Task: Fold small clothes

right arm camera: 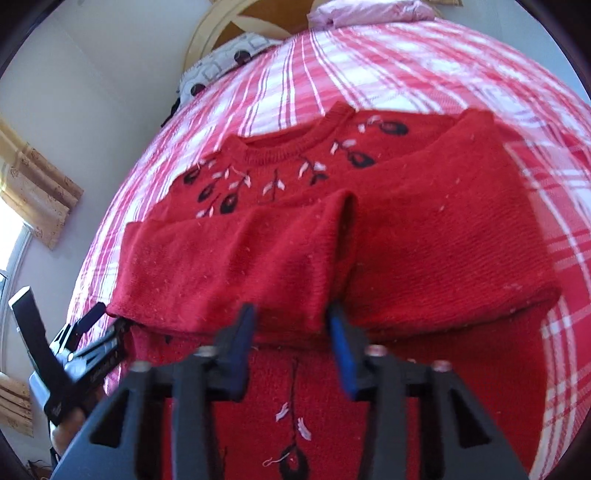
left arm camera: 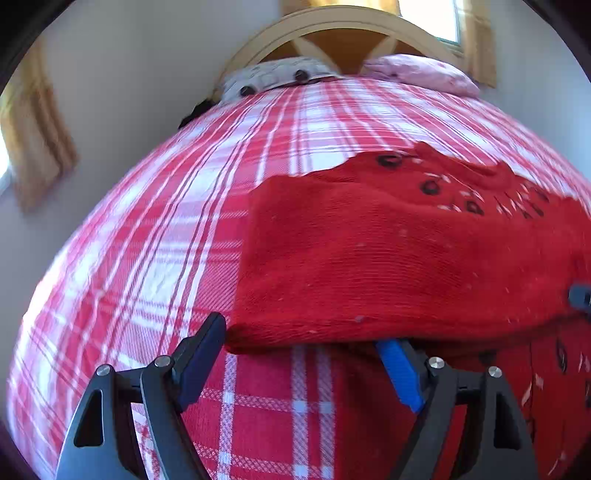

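A plaid bedspread (right arm camera: 424, 66) carries the red sweater (right arm camera: 424, 236), neckline pointing toward the headboard (left arm camera: 332, 22), long axis running headboard-to-foot. The left gripper (left arm camera: 306, 339) and right gripper (right arm camera: 291, 317) sit at its folded near edge, jaws spread.

A bed fills the room, spread with a red-and-white plaid bedspread (left arm camera: 155, 229). At twelve o'clock stands an arched cream headboard (left arm camera: 332, 22) – a white patterned pillow (left arm camera: 273, 77) and a pink pillow (left arm camera: 417, 72) lie against it. Pale walls (left arm camera: 140, 74) surround it; tan curtains (right arm camera: 37, 184) flank a bright window (left arm camera: 428, 18) – daylight pours in.
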